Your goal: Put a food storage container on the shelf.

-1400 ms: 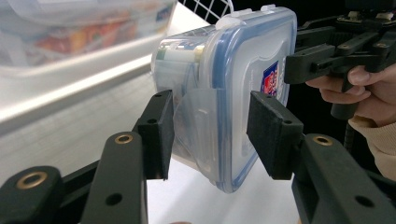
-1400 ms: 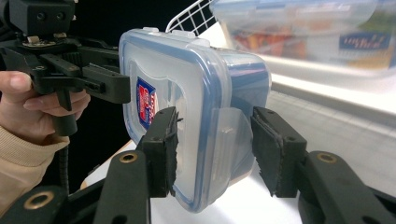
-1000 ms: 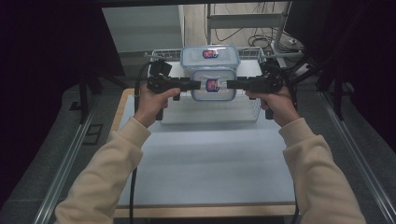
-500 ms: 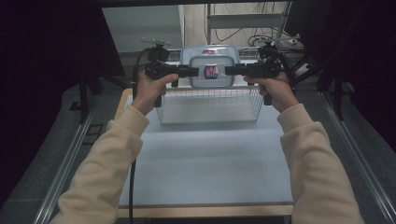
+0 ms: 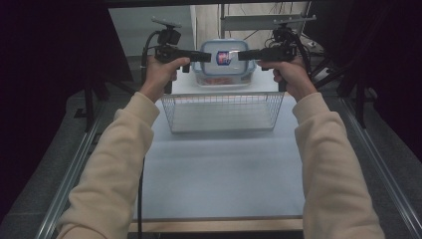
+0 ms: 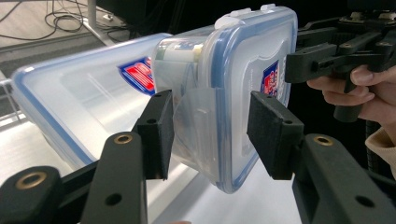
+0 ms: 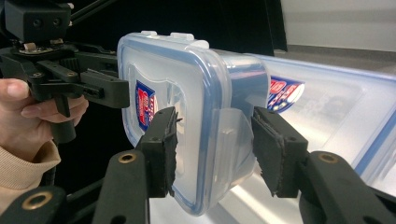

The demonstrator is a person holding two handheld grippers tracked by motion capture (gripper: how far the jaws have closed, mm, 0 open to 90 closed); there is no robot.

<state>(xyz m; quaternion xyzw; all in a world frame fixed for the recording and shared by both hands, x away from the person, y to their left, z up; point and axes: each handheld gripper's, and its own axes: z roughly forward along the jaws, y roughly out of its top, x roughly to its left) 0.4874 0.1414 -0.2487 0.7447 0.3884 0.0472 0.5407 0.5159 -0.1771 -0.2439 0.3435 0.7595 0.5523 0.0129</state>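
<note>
1. Both grippers are carrying a small box (image 5: 223, 58) between them, now raised well above the table (image 5: 224, 174) and moved out past the wire basket (image 5: 222, 112); a second ago it was sitting low, just over the basket's far rim

2. The left gripper (image 6: 210, 135) is pinching the box's side latch, one pad (image 6: 161, 130) on the body side and the other on the lid side

3. The right gripper (image 7: 212, 149) is pinching the opposite latch the same way, while the left gripper is showing beyond the box in its view

4. The box is hanging over a larger box (image 5: 224, 74) standing behind the basket, its blue-rimmed lid (image 6: 70, 98) lying just beneath

5. The move is suggesting a stacking step: the small box is looking ready to be lowered onto the larger lid, and an uneven release could be tipping it
</note>
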